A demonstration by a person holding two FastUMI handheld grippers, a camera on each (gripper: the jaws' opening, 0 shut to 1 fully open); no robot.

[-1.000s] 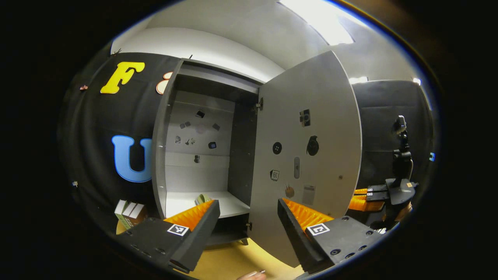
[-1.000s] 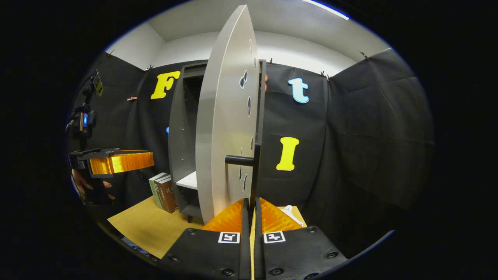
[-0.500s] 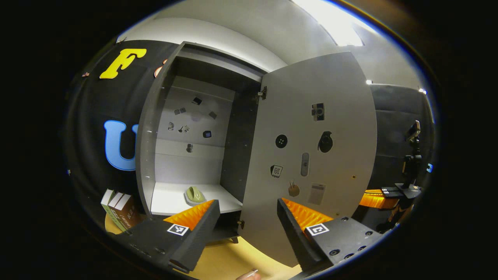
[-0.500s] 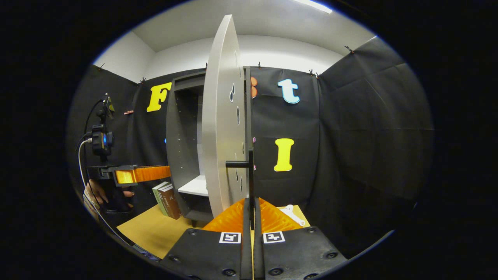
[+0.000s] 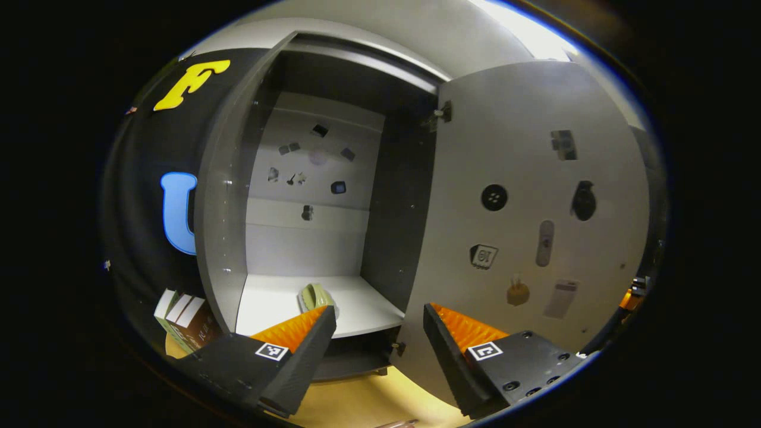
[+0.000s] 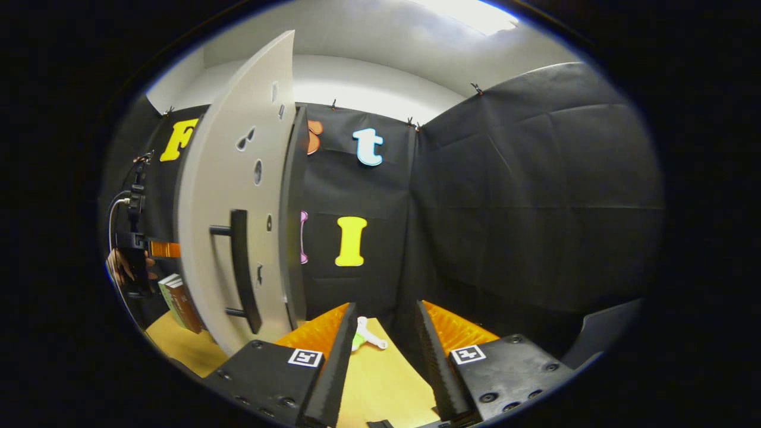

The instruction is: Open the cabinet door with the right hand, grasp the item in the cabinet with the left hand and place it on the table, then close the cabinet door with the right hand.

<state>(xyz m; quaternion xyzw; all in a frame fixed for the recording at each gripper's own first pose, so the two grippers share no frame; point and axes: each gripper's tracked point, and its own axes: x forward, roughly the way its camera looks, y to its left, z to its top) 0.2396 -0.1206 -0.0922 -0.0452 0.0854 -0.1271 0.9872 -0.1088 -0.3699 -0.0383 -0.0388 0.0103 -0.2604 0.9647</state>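
Note:
The grey cabinet (image 5: 223, 196) stands open, its door (image 5: 523, 220) swung out to the right. On its white shelf (image 5: 357, 306) lies a small pale green item (image 5: 315, 295). My left gripper (image 5: 379, 321) is open, held just in front of the shelf with the green item above its left finger. In the right gripper view the door (image 6: 232, 196) is seen from outside with its black bar handle (image 6: 244, 267). My right gripper (image 6: 382, 324) is open, off to the right of the handle, holding nothing. The left gripper (image 6: 156, 248) and a hand (image 6: 116, 268) show beyond the door.
Books (image 5: 181, 318) stand left of the cabinet on the tan table (image 5: 362, 401). The same books (image 6: 178, 300) appear by the door's edge. A small white and green object (image 6: 365, 334) lies on the table (image 6: 380, 386) between my right fingers. Black cloth walls close in.
My right gripper let go of the door handle, opened and swung to the right. My left gripper moved closer to the open cabinet and its shelf.

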